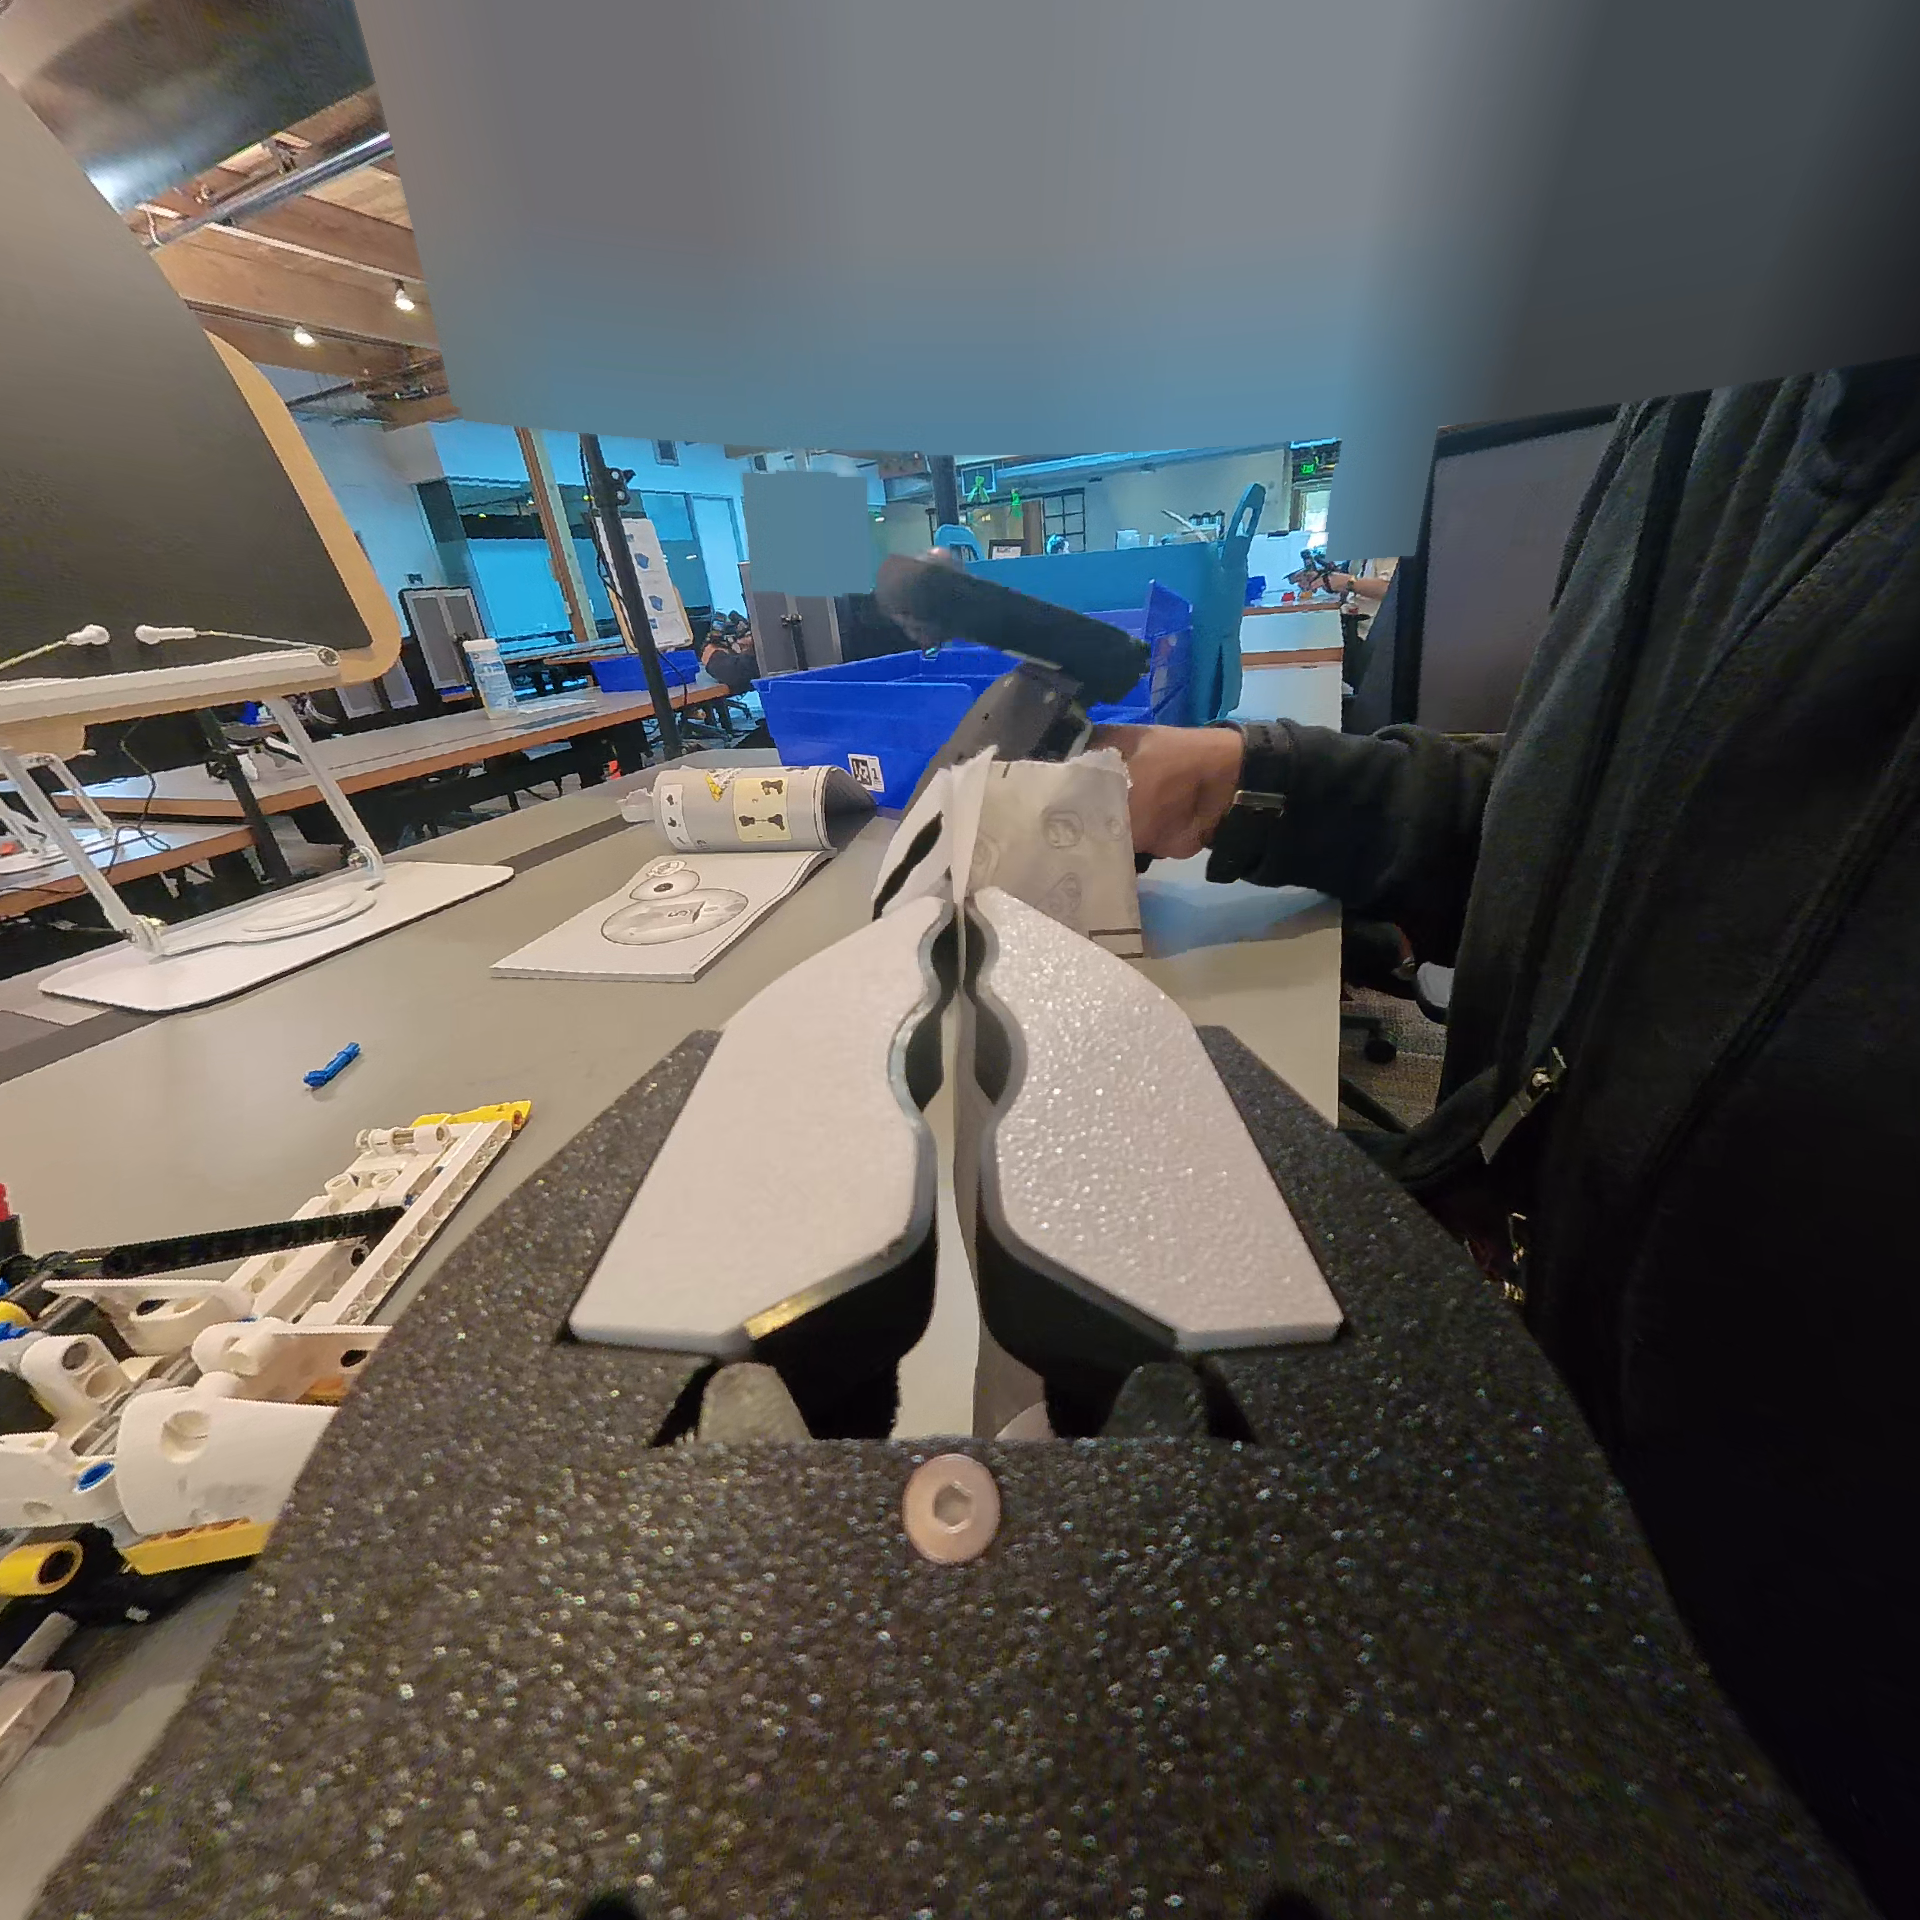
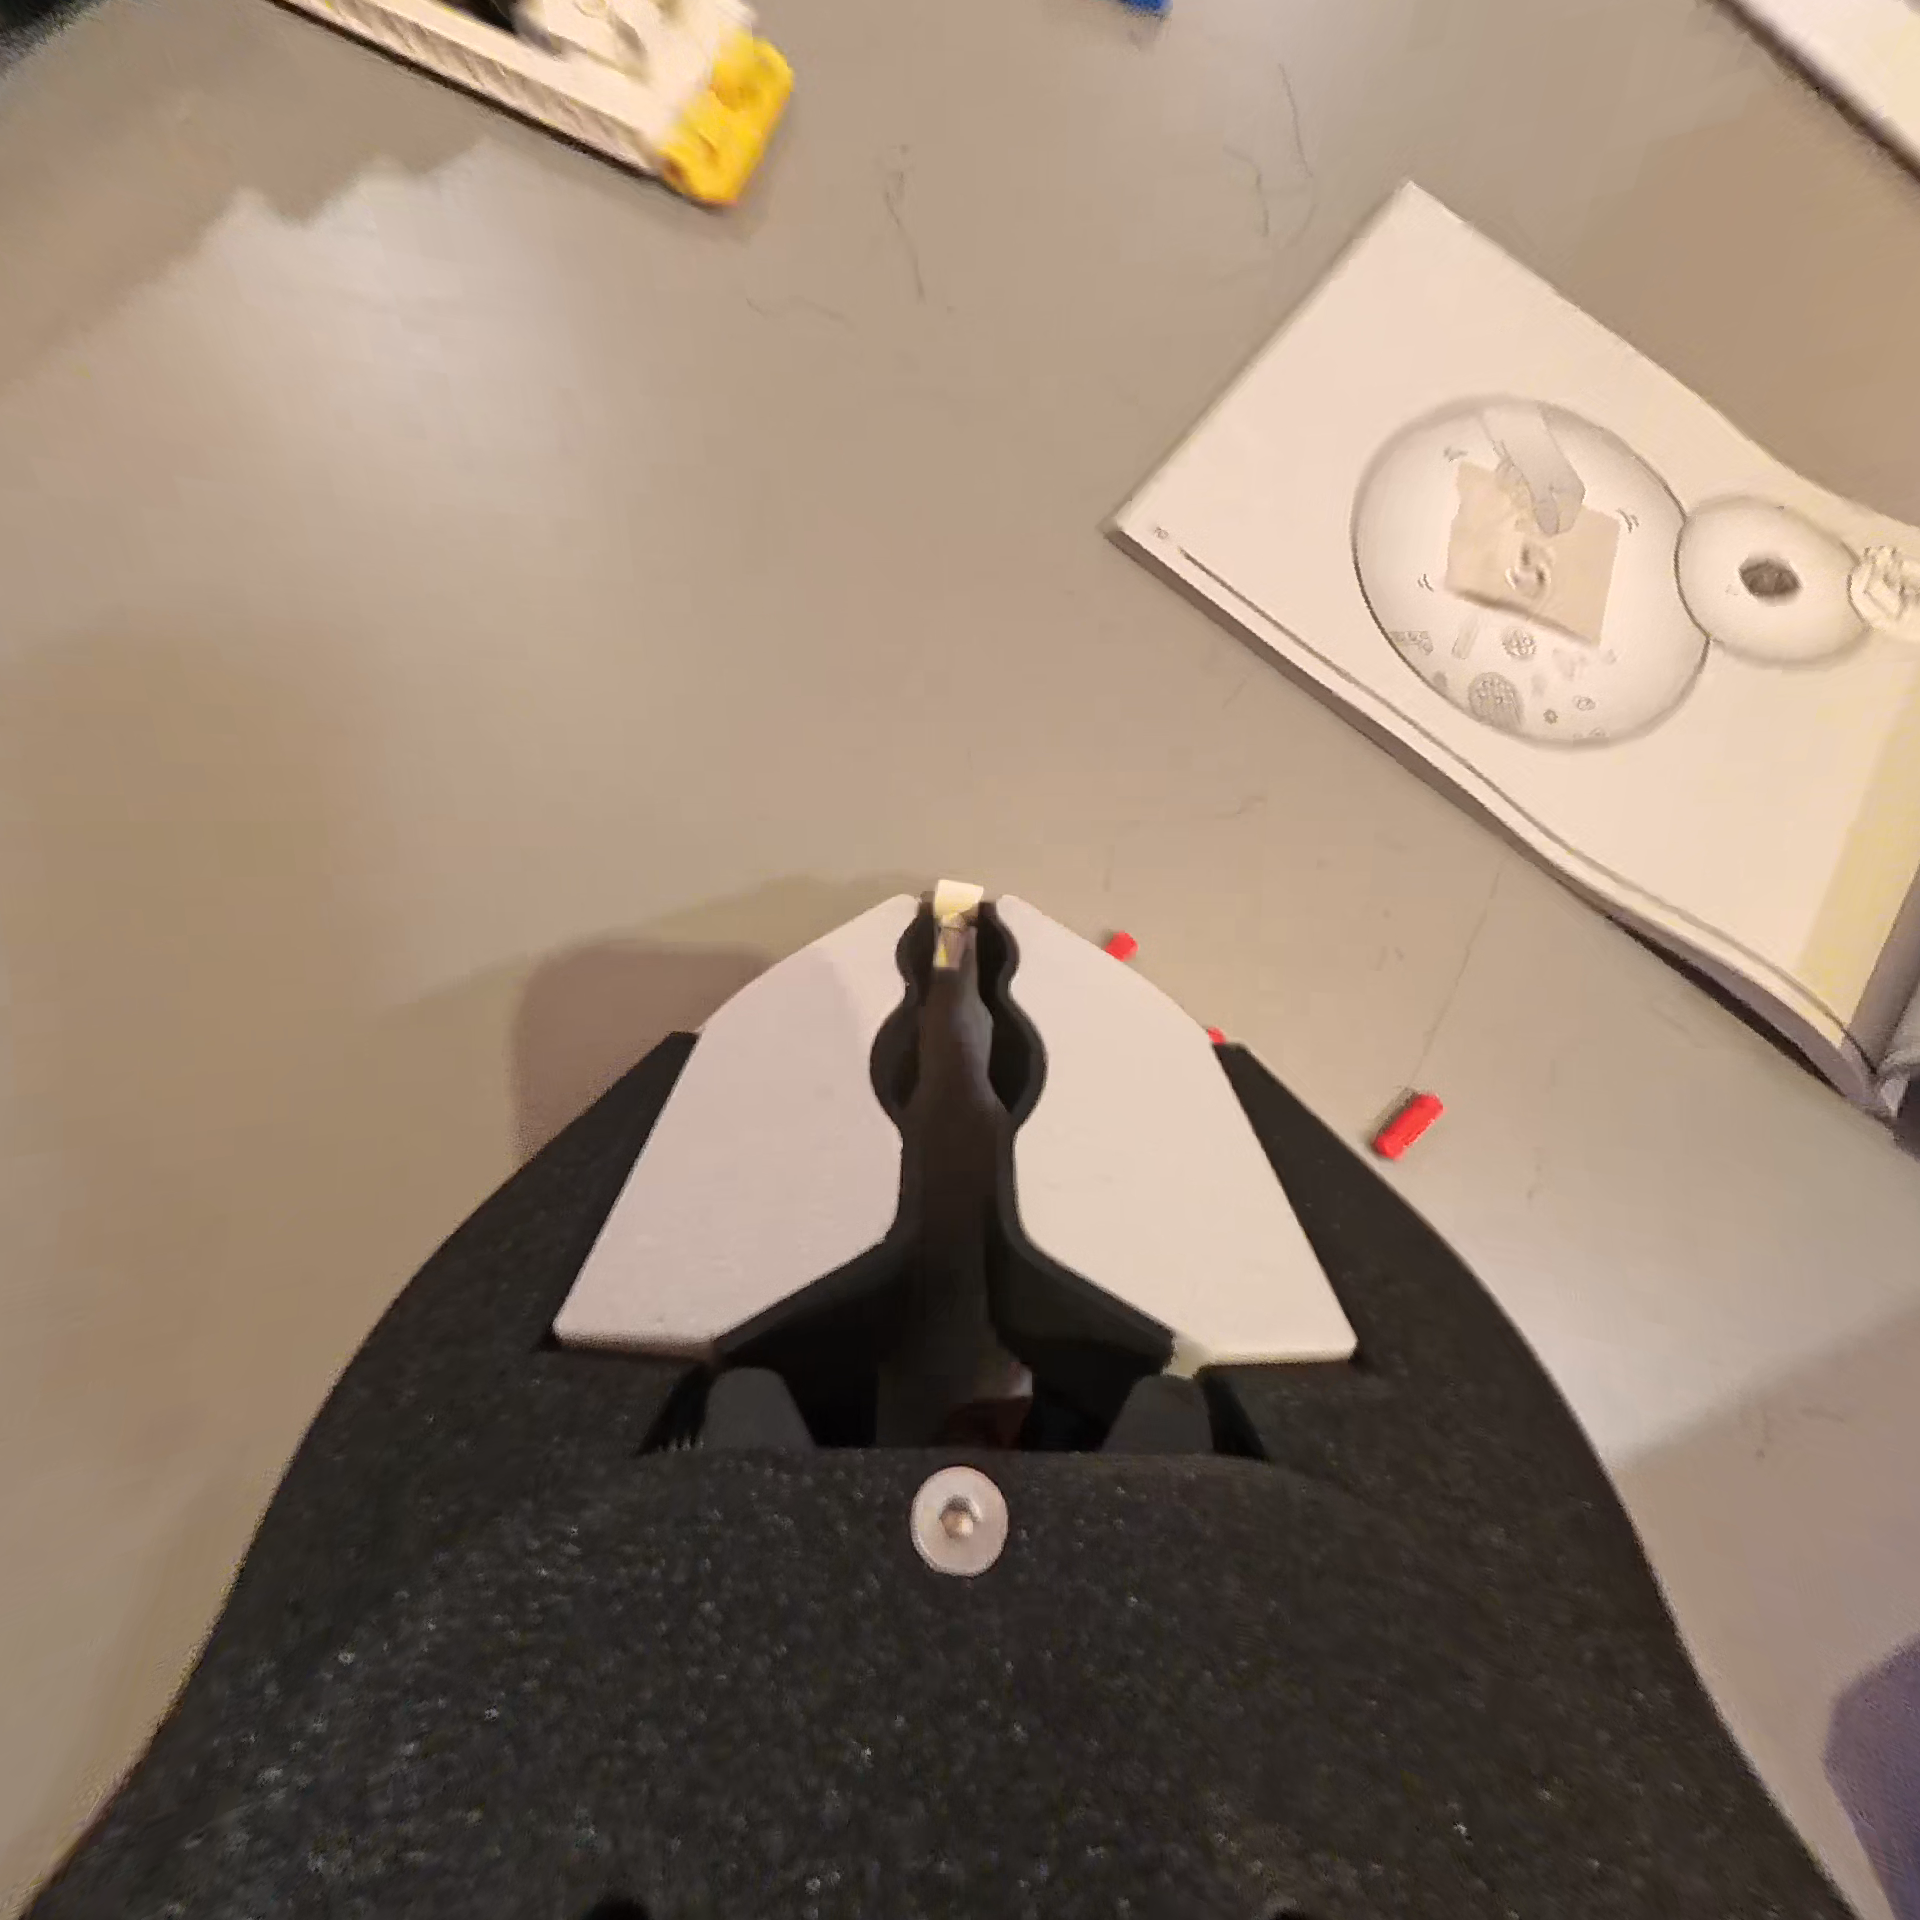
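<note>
In the left wrist view my left gripper (image 1: 961,914) is shut on the thin edge of a white paper bag (image 1: 1070,842), which stands up just beyond the fingertips. My right gripper (image 1: 920,857), held by a hand (image 1: 1184,790), comes down on the bag's top from behind. In the right wrist view my right gripper (image 2: 958,909) points down at the grey table (image 2: 468,623). Its fingers are nearly together on a small pale strip of the paper bag (image 2: 954,899) that sticks out at the tips.
An open instruction booklet (image 1: 665,914) (image 2: 1538,644) lies on the table. A white and yellow brick model (image 1: 260,1299) (image 2: 665,94) sits at the left. Small red pieces (image 2: 1405,1122) and a blue piece (image 1: 332,1065) lie loose. Blue bins (image 1: 883,717) stand behind, a stand (image 1: 260,914) at far left. Some 25 cm of space lies between my two pairs of fingers.
</note>
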{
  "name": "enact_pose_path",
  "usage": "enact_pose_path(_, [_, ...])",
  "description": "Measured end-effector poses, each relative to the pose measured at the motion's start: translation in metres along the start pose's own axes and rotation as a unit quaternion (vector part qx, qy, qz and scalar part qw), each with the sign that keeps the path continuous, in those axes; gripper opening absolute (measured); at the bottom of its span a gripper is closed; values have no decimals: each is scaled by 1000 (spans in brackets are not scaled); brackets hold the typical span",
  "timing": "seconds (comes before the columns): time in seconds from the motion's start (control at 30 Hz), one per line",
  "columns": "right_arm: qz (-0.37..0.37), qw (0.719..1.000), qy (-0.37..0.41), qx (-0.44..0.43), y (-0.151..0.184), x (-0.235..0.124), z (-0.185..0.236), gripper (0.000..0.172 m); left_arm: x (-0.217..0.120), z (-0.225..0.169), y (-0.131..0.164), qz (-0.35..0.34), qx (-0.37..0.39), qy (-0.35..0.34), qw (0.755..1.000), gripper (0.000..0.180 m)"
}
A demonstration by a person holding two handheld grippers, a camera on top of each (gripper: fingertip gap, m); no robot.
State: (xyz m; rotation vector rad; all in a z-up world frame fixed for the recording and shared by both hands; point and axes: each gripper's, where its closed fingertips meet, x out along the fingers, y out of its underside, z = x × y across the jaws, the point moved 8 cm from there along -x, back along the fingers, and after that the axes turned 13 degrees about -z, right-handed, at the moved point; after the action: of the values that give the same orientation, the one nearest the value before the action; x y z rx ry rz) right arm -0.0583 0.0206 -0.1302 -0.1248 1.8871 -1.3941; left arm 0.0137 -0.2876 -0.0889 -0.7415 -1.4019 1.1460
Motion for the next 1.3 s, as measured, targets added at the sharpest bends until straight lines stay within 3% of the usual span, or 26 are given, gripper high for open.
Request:
enact_pose_path(0.1, [-94, 992, -88, -20, -28, -17, 26, 8, 0, 0, 0, 1, -1, 0, 1000, 0])
enact_pose_path(0.23, [-206, 953, -215, -53, -74, -43, 76, 8, 1, 0, 0, 3, 0, 0, 1000, 0])
enact_pose_path(0.37, [-235, 924, -290, -84, -91, -48, 115, 16, 1, 0, 0, 4, 2, -1, 1000, 0])
enact_pose_path(0.43, [-230, 923, -296, -88, -90, -44, 121, 19, 1, -1, 0, 4, 4, -1, 1000, 0])
enact_pose_path(0.6, [-199, 952, -224, -68, -69, -41, 90, 27, 0, -1, 0, 3, 6, -1, 1000, 0])
enact_pose_path(0.73, [-130, 989, -63, -27, -30, -42, 29, 26, 0, -1, 0, 1, 2, 0, 1000, 0])
enact_pose_path(0.83, [-73, 996, 32, 32, 2, -42, -8, 26, 0, 0, 0, 2, 0, 1, 1000, 0])
enact_pose_path(0.93, [-44, 996, 39, 70, 15, -32, -17, 26, 0, 0, 0, 3, -2, 0, 1000, 0])
enact_pose_path(1.1, [26, 997, 61, 33, 18, -15, -14, 24, 0, 0, 0, 2, -3, -2, 1000, 0])
enact_pose_path(1.3, [25, 998, 52, 38, 15, -7, -14, 19, 0, 1, 0, 0, -5, 0, 1000, 0])
